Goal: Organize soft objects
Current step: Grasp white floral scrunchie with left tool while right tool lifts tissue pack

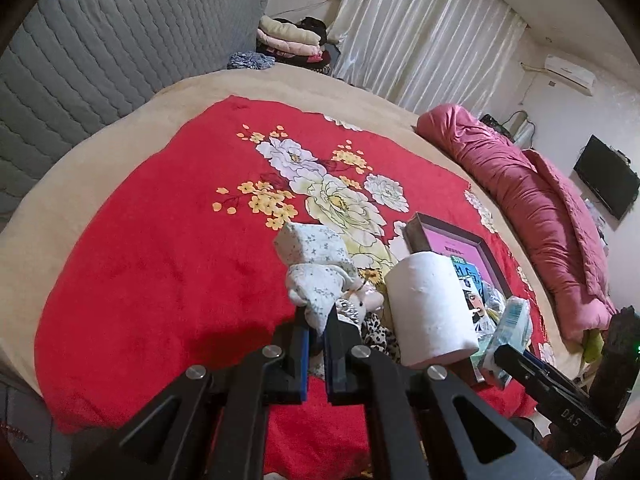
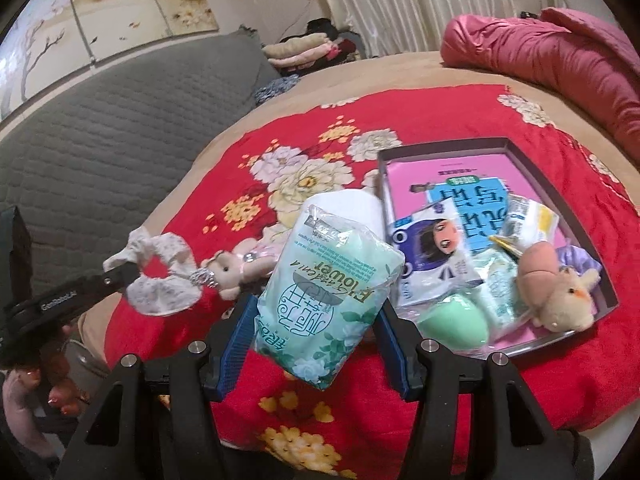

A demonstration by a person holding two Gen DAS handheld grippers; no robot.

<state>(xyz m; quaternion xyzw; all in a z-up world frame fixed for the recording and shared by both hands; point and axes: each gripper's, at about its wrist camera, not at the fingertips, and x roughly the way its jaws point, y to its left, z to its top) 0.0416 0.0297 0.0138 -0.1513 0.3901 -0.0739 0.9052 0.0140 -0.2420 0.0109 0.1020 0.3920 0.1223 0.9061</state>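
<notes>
Here, left tongs [image 1: 316, 316] pinched on floral scrunchie [image 1: 316, 268] above red blanket [image 1: 160, 260], right tongs [image 2: 316, 312] clamping green tissue pack [image 2: 324, 296] beside box [image 2: 600, 280].

Both wrist views, over bed [image 1: 120, 240]

I count two tools of mine, one scrunchie [image 2: 162, 276], one tissue pack [image 2: 326, 300] and one paper roll [image 1: 430, 308]. There are two plush toys: a bunny [image 2: 234, 270] and a tan one [image 2: 558, 292]. One green sponge egg [image 2: 454, 316] lies in one tray [image 2: 440, 145].
</notes>
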